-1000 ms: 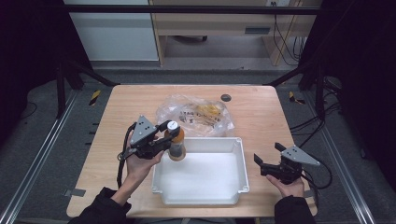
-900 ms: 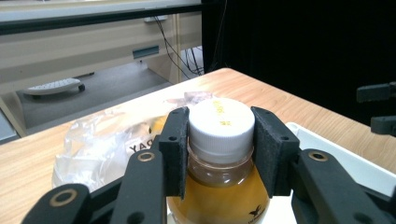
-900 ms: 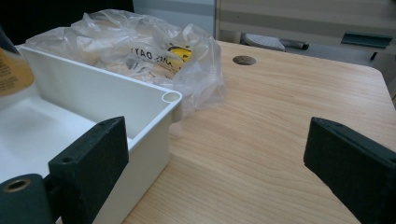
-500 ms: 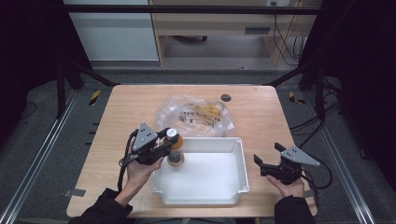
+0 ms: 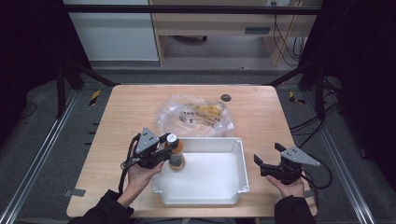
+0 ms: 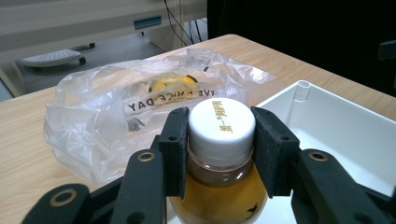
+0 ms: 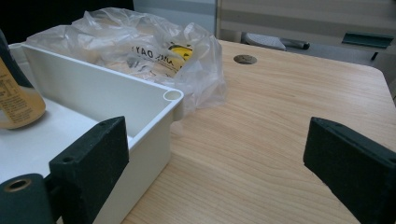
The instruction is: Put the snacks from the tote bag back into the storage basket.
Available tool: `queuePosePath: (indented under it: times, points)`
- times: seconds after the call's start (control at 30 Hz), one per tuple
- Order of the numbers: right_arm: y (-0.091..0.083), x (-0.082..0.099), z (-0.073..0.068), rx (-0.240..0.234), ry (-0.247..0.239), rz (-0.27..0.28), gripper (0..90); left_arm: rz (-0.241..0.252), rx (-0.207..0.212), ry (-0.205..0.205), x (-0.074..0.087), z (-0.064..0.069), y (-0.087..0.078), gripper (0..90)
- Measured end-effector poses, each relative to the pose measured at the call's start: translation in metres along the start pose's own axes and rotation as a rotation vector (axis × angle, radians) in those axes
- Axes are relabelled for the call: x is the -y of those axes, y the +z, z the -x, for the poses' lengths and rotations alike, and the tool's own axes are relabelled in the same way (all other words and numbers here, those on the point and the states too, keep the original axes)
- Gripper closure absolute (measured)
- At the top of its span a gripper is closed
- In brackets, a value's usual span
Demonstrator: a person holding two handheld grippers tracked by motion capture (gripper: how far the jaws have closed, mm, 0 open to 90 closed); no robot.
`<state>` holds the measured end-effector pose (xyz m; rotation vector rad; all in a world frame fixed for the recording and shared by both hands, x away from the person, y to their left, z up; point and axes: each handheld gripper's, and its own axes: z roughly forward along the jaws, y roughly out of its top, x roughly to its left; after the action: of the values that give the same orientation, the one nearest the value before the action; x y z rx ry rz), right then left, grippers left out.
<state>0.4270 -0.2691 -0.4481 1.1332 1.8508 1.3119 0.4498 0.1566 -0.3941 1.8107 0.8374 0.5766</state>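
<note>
While left gripper (image 6: 222,154) clamps bottle (image 6: 219,186) neck over bin (image 5: 219,186), right gripper (image 7: 224,163) wide open, empty.

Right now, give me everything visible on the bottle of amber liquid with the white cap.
The clear plastic bottle of amber liquid has a white ribbed screw cap with small gold print on top and a printed label on its side. It stands roughly upright at the left end of the white plastic bin, and its base looks to be on the bin floor. The left gripper is clamped on it, black pads against the cap and neck from both sides. The crinkled clear plastic bag lies just behind.
</note>
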Motion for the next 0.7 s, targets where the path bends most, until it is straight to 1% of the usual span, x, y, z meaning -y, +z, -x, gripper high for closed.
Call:
queuePosePath:
  times: [0.17,0.23,0.6,0.7]
  points:
    - [0.000,0.000,0.000,-0.001,0.001,0.001,7.0,-0.010,0.000,0.002,0.003,0.000,0.001,59.0]
    - [0.000,0.000,0.000,-0.001,0.001,0.002,7.0,-0.014,-0.001,-0.004,0.005,0.000,0.002,59.0]
    - [0.000,0.000,-0.001,-0.002,0.001,-0.001,7.0,0.017,-0.002,0.000,0.011,0.002,-0.001,58.8]
    - [0.000,0.000,-0.001,-0.003,0.001,-0.003,7.0,0.030,-0.010,0.011,0.013,0.004,-0.001,58.7]
